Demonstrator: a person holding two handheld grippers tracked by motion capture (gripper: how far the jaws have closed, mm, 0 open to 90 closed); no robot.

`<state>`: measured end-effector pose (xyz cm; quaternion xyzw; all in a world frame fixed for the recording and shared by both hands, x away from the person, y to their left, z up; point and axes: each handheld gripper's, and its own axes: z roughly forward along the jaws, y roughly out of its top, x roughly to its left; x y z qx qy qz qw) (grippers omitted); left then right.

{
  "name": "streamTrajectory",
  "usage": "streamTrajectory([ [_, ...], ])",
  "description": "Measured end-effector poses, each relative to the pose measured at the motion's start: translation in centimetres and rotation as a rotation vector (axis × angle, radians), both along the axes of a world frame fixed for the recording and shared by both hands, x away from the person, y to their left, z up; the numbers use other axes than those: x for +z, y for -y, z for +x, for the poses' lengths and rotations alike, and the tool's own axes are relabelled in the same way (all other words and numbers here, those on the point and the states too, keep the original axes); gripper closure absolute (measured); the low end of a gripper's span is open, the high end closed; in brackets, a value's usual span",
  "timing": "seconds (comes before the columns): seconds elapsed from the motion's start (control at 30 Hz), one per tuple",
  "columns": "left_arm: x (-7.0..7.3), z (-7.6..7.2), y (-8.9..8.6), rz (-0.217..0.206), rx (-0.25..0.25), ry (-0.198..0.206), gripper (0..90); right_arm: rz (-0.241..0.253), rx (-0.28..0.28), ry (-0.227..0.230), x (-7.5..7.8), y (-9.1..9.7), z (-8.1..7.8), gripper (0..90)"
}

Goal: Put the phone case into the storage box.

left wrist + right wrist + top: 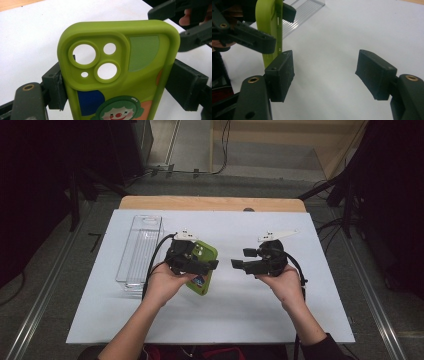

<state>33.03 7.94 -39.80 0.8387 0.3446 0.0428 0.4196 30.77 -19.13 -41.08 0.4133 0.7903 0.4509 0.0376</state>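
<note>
Left gripper [117, 85] clamps a lime-green soft phone case [120, 62] across its two long edges, the camera cutouts beyond the pads. Right gripper [324, 75] has jaws apart, nothing between; the case sits just beyond its left pad.

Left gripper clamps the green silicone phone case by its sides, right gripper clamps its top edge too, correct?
Not quite. The left gripper does clamp the green silicone phone case by its sides, but the right gripper is open with nothing between its pads, apart from the case. The right gripper view shows it.
</note>
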Motion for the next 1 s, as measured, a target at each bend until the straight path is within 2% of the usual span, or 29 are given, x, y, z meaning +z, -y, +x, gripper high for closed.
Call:
streamTrajectory([
  [0.07, 0.0, 0.0, -0.1, -0.007, 0.004, -0.003, 17.1, -0.007, 0.006, -0.015, -0.3, 0.1, -0.1, 27.5],
  [0.13, 0.1, 0.0, -0.2, -0.008, 0.001, -0.003, 17.1, -0.013, 0.011, -0.01, -0.5, 0.3, -0.3, 27.2],
  [0.3, 0.1, 0.1, -0.3, -0.026, -0.003, -0.005, 17.0, 0.011, 0.015, -0.013, -0.9, 0.8, -0.8, 26.8],
  [0.37, 0.2, 0.1, -0.4, -0.024, -0.007, -0.007, 17.1, 0.005, 0.011, 0.006, -1.0, 0.9, -1.1, 26.3],
  [0.53, 0.1, 0.2, -0.5, -0.033, -0.012, -0.015, 17.1, 0.007, 0.013, -0.003, -1.6, 1.2, -1.7, 25.9],
  [1.0, 0.1, 0.3, -0.7, -0.051, -0.025, -0.034, 17.0, -0.013, 0.023, 0.002, -4.0, 2.0, -3.8, 25.9],
])
